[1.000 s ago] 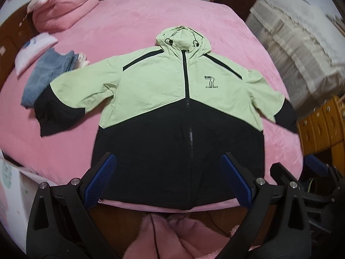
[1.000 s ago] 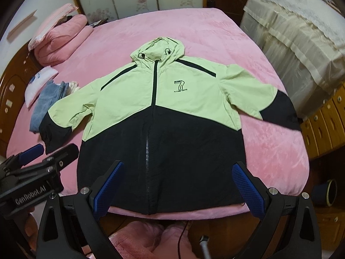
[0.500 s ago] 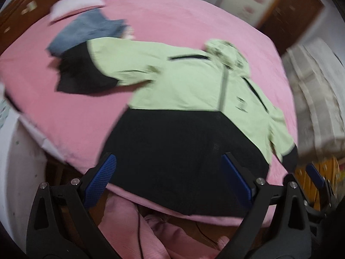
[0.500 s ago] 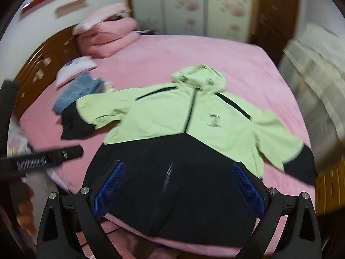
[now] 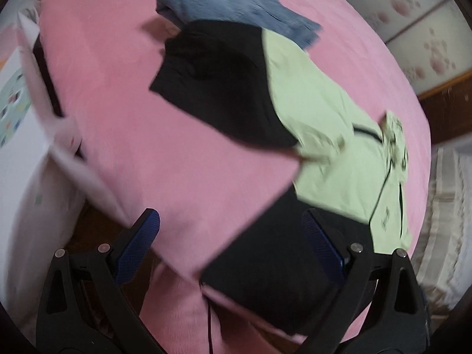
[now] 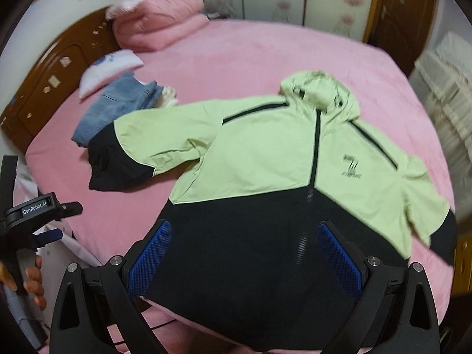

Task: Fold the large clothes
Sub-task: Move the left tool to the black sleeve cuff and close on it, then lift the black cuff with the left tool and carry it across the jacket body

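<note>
A: What covers the bed (image 6: 265, 56)?
B: A pink sheet, with a green-and-black hooded jacket (image 6: 280, 171) lying flat, front up, its black hem at the near edge.
A: And toward the headboard?
B: Folded jeans (image 6: 118, 103) touching the jacket's black cuff, and a pink quilt (image 6: 159, 26) at the far corner.
A: The tools?
B: The left hand-held gripper (image 5: 230, 253) and the right hand-held gripper (image 6: 244, 256) both hover spread apart, holding nothing.
</note>
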Tool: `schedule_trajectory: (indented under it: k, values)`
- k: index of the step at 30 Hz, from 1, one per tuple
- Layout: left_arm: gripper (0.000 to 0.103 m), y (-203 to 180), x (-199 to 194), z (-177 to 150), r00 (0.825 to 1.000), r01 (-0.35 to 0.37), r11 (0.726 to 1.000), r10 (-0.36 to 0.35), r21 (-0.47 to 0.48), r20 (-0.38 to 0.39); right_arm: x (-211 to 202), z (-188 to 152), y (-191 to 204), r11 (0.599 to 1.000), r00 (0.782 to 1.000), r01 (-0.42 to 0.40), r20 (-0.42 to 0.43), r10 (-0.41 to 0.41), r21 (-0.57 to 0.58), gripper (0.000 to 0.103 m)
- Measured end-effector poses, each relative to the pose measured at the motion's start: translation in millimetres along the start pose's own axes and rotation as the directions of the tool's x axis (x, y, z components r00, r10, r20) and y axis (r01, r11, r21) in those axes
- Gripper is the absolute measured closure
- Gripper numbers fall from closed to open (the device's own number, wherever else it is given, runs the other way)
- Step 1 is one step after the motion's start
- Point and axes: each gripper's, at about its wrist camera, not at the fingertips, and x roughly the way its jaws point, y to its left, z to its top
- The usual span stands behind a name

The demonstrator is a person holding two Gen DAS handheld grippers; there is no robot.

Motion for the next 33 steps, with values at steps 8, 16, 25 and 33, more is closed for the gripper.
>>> schedule_trajectory:
  k: [8, 16, 25, 33]
  values:
    - [0.033, 77, 102, 88, 0.999, -0.035, 0.99, 0.031, -0.136, -0.029, 85, 26, 60, 0.996, 0.98, 0.065, -0.194, -0.052, 0.064, 0.003]
    - [0.042, 139, 168, 130, 0.997, 0.0, 0.951, -0.022, -0.31, -0.068, 125, 19, 106, 0.996, 0.949, 0.088, -0.305, -0.08, 0.013, 0.002]
    - [0.06, 157, 198, 170, 0.998, 0.063, 0.958, -0.069, -0.279, -0.012, 129, 15, 88, 0.993, 0.93, 0.116, -0.355, -0.099, 0.028, 0.002]
    - [0.086, 159, 191, 182, 0.999, 0.05, 0.975, -0.051, -0.217, -0.001, 133, 25, 61, 0.991, 0.929, 0.094, -0.367, -0.052, 0.098, 0.002]
